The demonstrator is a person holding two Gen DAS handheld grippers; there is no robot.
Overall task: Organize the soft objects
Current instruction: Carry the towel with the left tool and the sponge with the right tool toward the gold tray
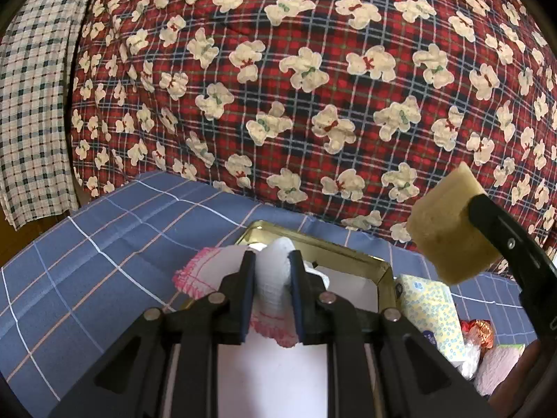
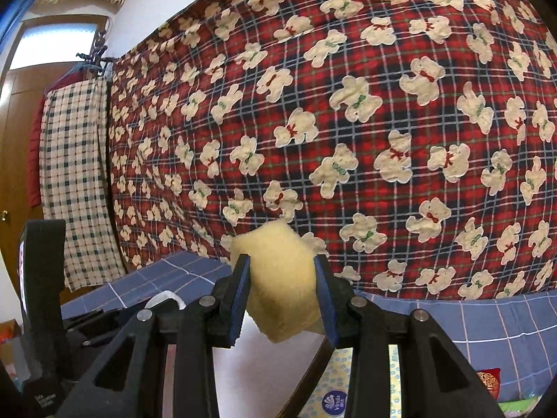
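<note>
Your left claw (image 1: 271,271) clamped on a white cloth with pink edging (image 1: 271,278), held over the gold tin (image 1: 348,254), your right claw (image 2: 282,275) squeezing a yellow sponge (image 2: 278,278) up right of the tin, tissue pack (image 1: 431,310) just beside the tin.

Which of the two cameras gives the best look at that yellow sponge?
The right wrist view: the yellow sponge sits in the middle, close up, squeezed between the right gripper's two fingers. The left wrist view shows the sponge off at its right edge, with one black finger covering part of it.
</note>
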